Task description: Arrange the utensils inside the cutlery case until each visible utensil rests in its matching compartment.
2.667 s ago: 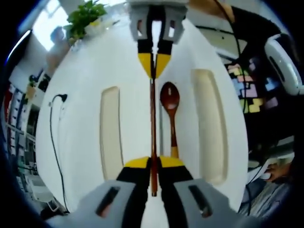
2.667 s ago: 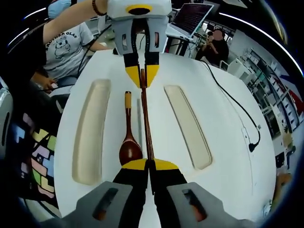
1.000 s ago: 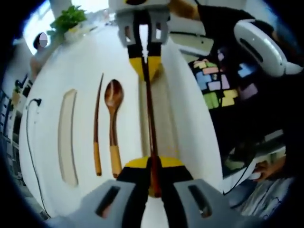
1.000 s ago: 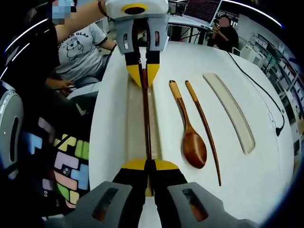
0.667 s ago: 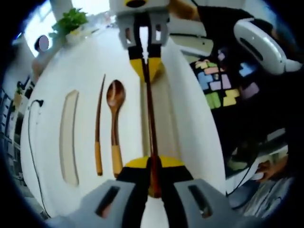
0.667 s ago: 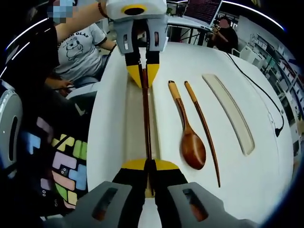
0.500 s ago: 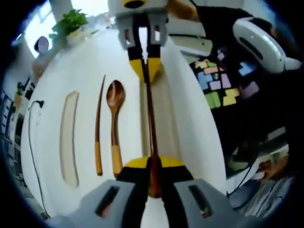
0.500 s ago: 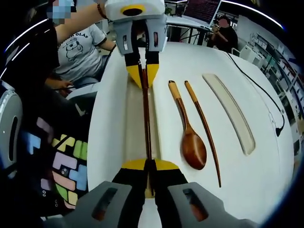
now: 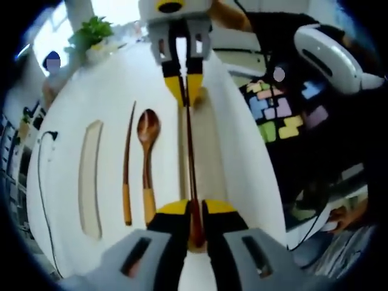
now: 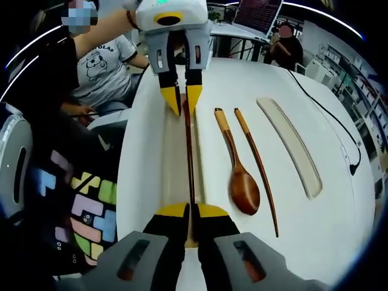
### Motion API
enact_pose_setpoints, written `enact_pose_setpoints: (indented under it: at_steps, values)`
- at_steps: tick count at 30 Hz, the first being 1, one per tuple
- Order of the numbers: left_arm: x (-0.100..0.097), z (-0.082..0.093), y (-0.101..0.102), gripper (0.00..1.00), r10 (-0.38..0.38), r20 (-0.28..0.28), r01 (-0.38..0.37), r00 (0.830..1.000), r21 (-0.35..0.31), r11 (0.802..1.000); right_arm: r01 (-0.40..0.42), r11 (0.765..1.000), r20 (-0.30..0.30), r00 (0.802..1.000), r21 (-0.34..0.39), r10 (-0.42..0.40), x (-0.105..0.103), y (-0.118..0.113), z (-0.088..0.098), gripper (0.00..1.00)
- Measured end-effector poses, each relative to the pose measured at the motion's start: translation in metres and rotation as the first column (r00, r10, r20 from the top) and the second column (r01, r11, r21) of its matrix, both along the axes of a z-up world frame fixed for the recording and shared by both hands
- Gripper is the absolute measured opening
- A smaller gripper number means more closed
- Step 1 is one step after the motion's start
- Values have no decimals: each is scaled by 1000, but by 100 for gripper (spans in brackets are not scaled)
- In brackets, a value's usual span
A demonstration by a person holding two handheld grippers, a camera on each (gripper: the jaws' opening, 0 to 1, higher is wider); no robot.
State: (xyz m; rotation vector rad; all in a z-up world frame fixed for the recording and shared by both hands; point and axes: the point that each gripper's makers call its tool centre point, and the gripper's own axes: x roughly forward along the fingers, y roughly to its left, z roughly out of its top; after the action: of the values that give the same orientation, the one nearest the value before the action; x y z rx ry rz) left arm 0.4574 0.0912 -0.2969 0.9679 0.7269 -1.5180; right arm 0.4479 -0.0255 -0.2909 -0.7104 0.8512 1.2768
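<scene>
Wooden chopstick (image 10: 188, 151) lies in the tray slot (image 10: 173, 163), left gripper (image 9: 192, 209) parted, right gripper (image 10: 190, 212) nearly closed around it

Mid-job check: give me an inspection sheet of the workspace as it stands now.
Surface: white table, two long beige trays on it.
Job's things: one chopstick over the near tray; wooden spoon and second chopstick lie side by side on the bare table; far tray holds nothing.
Clutter: nothing seen.
Grippers: right gripper clamps one end of the chopstick; left gripper is at the other end, jaws apart.
Cables: black cable trails along the table's far side.
Surroundings: potted plant, laptop, people nearby.
</scene>
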Motion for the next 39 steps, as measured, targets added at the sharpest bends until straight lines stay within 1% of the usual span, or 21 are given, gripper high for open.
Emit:
enact_pose_setpoints:
  at_steps: [3,5,8,9,10,11,12,14,16,18,20,21,22,24,26,28,31,33,36,38,39]
  values:
    - [0,3,1,8,3,17,-3,1000,-5,1000,7,999,16,1000,34,-7,3,0,9,2]
    - [2,7,-1,8,13,31,-12,999,-25,1000,14,998,36,999,66,-16,7,1,16,2]
    - [5,16,-5,9,29,45,-27,999,-56,998,17,996,57,998,84,-22,11,-1,23,3]
    - [7,19,-7,9,33,60,-29,998,-65,997,20,996,59,998,83,-25,11,-2,24,3]
    - [15,23,-11,9,34,112,-24,993,-84,996,22,997,59,998,80,-27,12,-3,25,3]
    - [19,25,-14,10,36,138,-22,990,-102,995,27,996,61,998,84,-32,13,-4,25,3]
    - [21,27,-16,11,46,151,-28,987,-119,993,28,995,69,997,94,-35,14,-4,27,4]
    - [26,29,-18,14,63,158,-43,985,-125,991,28,994,84,996,101,-37,18,-5,28,5]
    - [34,28,-19,15,77,176,-56,981,-123,991,35,995,114,992,96,-46,27,-9,27,6]
    - [41,26,-20,16,89,185,-68,979,-113,991,48,995,121,991,92,-59,35,-13,26,6]
    - [49,22,-18,13,120,174,-105,977,-93,990,67,993,109,991,93,-77,42,-15,24,6]
    - [53,17,-14,12,158,151,-150,976,-60,987,73,993,106,991,91,-82,45,-16,23,6]
    - [57,14,-12,12,176,146,-173,973,-36,984,76,993,107,991,85,-85,48,-17,22,6]
    - [65,12,-16,12,169,161,-164,972,-42,986,81,994,127,988,69,-89,56,-20,20,7]
    - [75,10,-18,14,188,174,-185,967,-35,982,75,995,150,985,65,-84,62,-21,18,7]
    - [81,7,-20,14,193,176,-191,965,-32,981,85,995,161,983,57,-93,69,-22,14,7]
    - [89,-1,-21,14,200,163,-201,966,-7,979,93,994,149,984,58,-101,76,-24,7,8]
    - [94,-6,-21,14,201,154,-207,967,20,978,101,994,139,985,40,-105,80,-26,2,8]
    - [97,-13,-21,14,202,128,-211,971,60,976,101,995,146,984,13,-102,87,-31,-2,9]
    - [94,-18,-23,14,185,76,-190,980,74,979,88,996,150,985,-19,-84,90,-35,-6,10]
    - [96,-18,-24,14,181,62,-185,982,75,980,81,995,140,988,-56,-73,90,-40,-9,10]
